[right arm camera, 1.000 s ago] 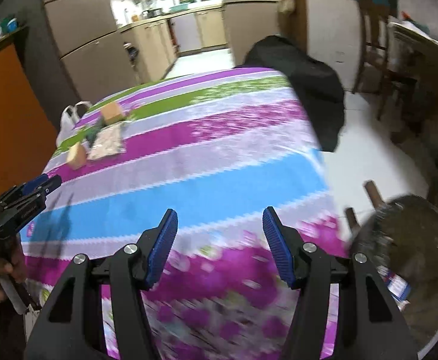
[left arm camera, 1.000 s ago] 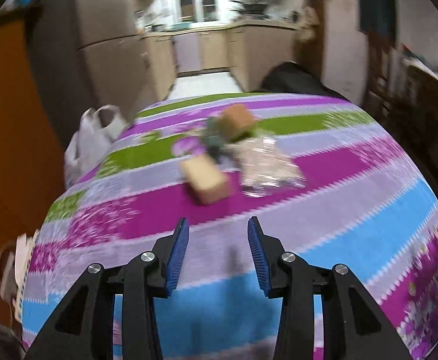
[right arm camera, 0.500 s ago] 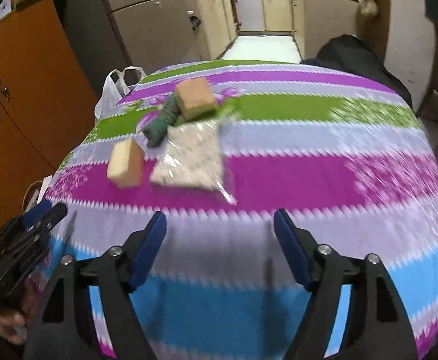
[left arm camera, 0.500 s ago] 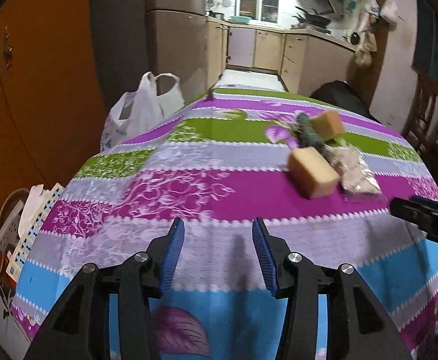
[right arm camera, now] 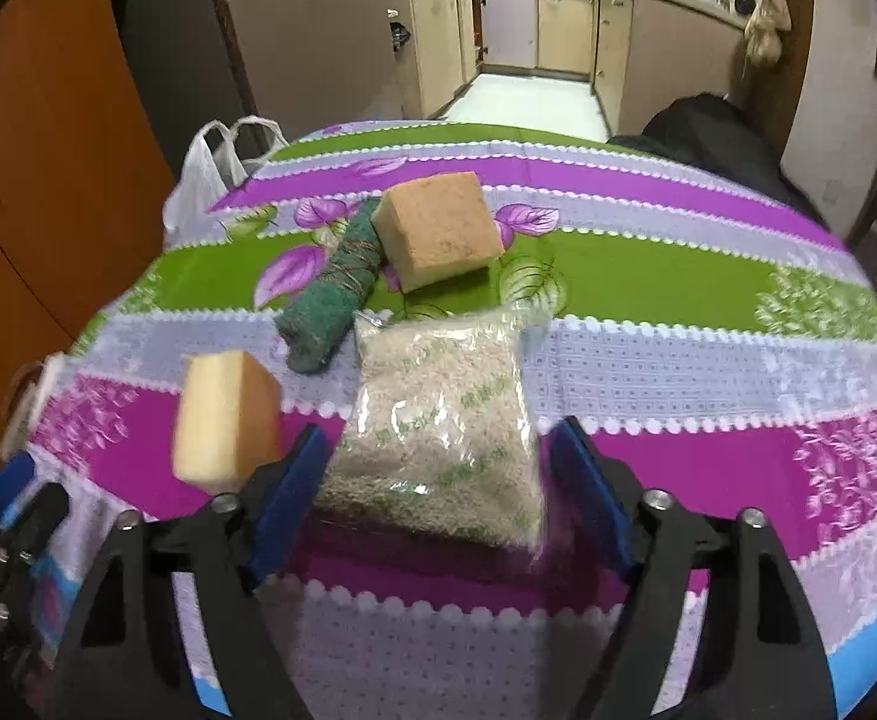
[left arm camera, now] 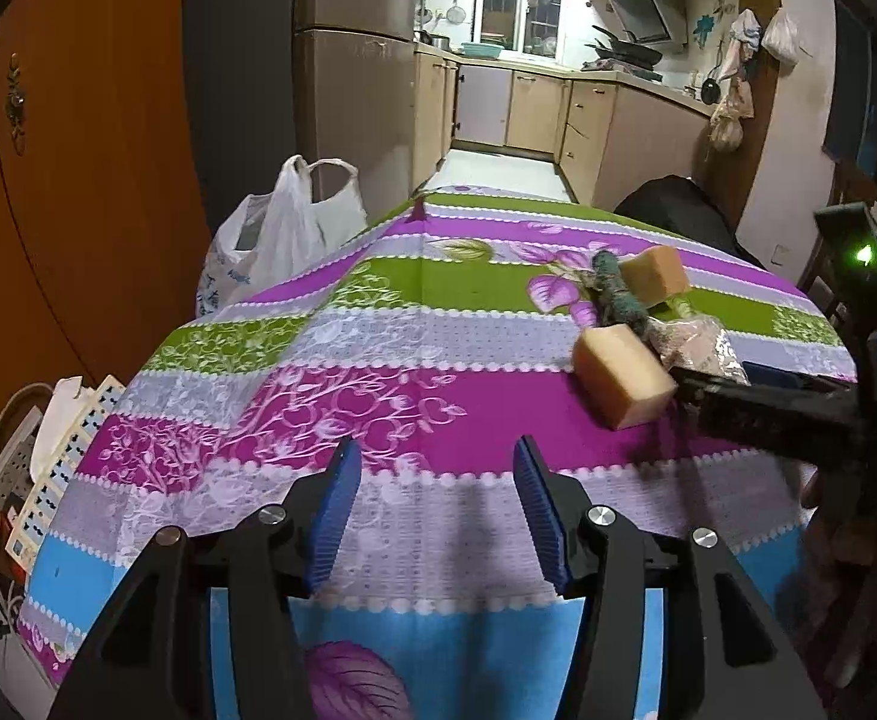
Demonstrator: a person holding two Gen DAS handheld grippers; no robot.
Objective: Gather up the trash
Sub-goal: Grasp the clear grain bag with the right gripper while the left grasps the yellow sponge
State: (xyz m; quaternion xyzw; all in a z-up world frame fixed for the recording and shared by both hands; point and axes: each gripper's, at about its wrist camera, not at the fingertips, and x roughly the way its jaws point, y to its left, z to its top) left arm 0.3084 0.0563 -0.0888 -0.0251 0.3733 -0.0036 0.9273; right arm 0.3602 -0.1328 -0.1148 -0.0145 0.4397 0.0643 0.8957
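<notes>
My right gripper (right arm camera: 438,474) straddles the clear bag (right arm camera: 447,420), jaws wide. Sponge (right arm camera: 225,420) crowds its left finger; green roll (right arm camera: 330,294) blocks beyond. Bare tablecloth (right arm camera: 708,360) rightward.

On the tabletop (right arm camera: 678,360) we find a plastic packet (right arm camera: 444,414) nearest us, a sponge (right arm camera: 225,420) to its left, a rolled cloth (right arm camera: 330,294) behind, another sponge (right arm camera: 438,228) beyond that. A plastic bag (left arm camera: 282,234) stands off the tabletop's left edge.
</notes>
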